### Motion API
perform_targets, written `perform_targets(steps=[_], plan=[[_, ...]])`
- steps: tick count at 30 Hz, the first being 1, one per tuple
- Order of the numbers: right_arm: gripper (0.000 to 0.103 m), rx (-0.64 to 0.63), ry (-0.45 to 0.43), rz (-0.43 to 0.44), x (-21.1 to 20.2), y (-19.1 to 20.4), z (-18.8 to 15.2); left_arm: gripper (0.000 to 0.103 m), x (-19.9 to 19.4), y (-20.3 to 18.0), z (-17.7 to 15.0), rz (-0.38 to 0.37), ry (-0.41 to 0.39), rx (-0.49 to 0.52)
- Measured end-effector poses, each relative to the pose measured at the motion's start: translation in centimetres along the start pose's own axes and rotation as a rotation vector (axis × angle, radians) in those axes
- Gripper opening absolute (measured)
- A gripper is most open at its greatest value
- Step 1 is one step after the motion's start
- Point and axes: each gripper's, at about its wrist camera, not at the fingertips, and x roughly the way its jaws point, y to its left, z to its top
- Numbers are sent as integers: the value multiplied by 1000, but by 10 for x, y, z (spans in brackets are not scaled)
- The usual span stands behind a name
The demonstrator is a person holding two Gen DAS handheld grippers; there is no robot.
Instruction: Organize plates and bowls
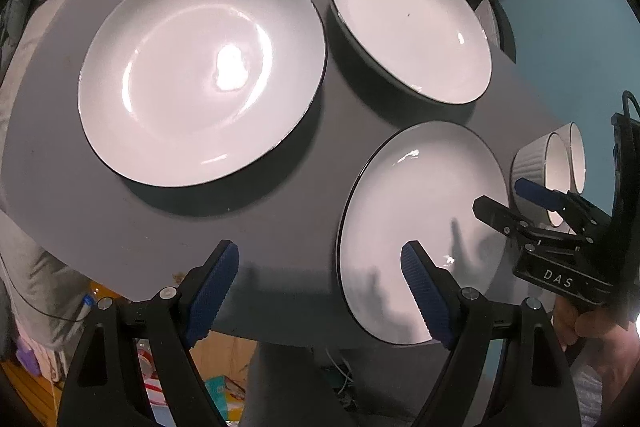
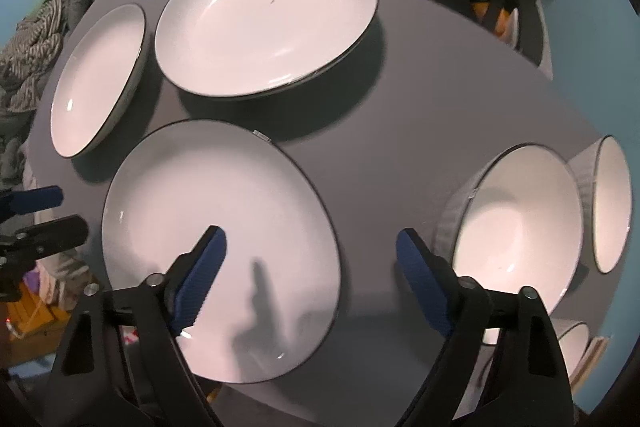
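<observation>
I see glossy round white plates, dark-rimmed, on the matte grey table [image 2: 400, 131]. The near plate [image 2: 220, 251] sits beneath my right gripper [image 2: 310, 287]; ribbed bowls [image 2: 516, 235] beside it, partly cut off. Both grippers, left gripper [image 1: 320, 291] included, are spread, gripping nothing.

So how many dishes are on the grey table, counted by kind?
Plates: 3 (left plate, far plate, near plate)
Ribbed bowls: 2 (near bowl, right bowl)
Total: 5; a further white rim at the edge is too hidden to count.
</observation>
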Motion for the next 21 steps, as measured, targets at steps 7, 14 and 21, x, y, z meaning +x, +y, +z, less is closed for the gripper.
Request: perform_targets(steps=[7, 14, 21], plan=[[72, -3, 27, 46, 15, 0, -7, 85, 9, 7, -7, 4, 28, -23], [48, -10, 65, 52, 32, -7, -13, 84, 23, 10, -12, -9, 36, -36], [31, 4, 76, 94, 34, -23, -15, 55, 34, 13, -10, -28, 68, -57]])
